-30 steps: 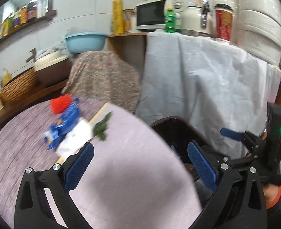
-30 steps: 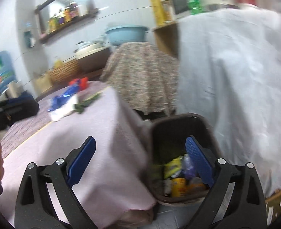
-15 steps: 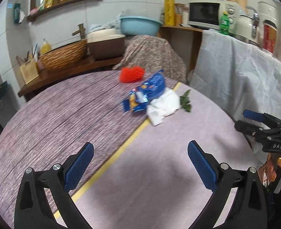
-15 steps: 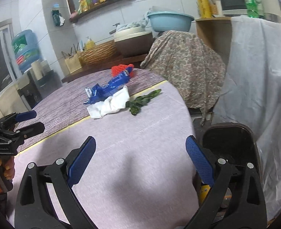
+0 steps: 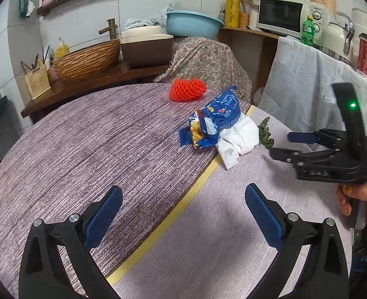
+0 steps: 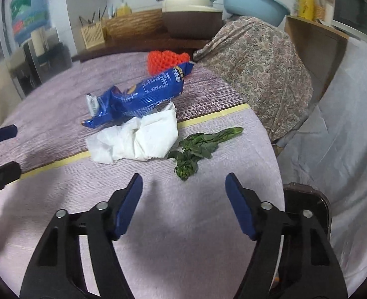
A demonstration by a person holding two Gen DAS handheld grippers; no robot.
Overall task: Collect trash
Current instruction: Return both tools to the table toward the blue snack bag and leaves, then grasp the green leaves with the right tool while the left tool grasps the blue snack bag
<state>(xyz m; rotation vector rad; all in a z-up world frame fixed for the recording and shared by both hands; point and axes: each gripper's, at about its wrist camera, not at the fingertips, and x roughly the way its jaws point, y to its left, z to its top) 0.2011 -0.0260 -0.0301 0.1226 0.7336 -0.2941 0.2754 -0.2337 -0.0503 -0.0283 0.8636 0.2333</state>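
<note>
left wrist view: the left gripper (image 5: 183,214) hangs over the near part of a round table (image 5: 83,154), and its two blue pads stand far apart with nothing between them. the table has a purple striped cloth on the left side and a paler cloth on the right, with a yellow strip (image 5: 183,206) running where they meet. the trash sits in a small heap on the far right part of the table. there is a blue snack bag (image 5: 215,122), torn at one end, with yellow bits showing inside. a crumpled white tissue (image 5: 238,139) lies just beside it, touching it. a green leafy stalk (image 5: 265,134) is just to the right of the tissue. a red net thing (image 5: 187,90) sits farther back, near the far edge, close to the bag. the right gripper (image 5: 290,145) comes in from the right, held by a hand (image 5: 358,196), and its tips point at the heap but do not touch it. right wrist view: the right gripper (image 6: 183,194) is closing its jaws – the pads are part way in, and nothing is between them, only bare cloth below. the green leafy stalk (image 6: 200,147) lies just past the pads, the tissue (image 6: 136,139) is to its left, and the snack bag (image 6: 143,94) is behind that. a dark bin (image 6: 308,199) peeks out below the table edge on the near right – i cannot tell what is in it from here.
</note>
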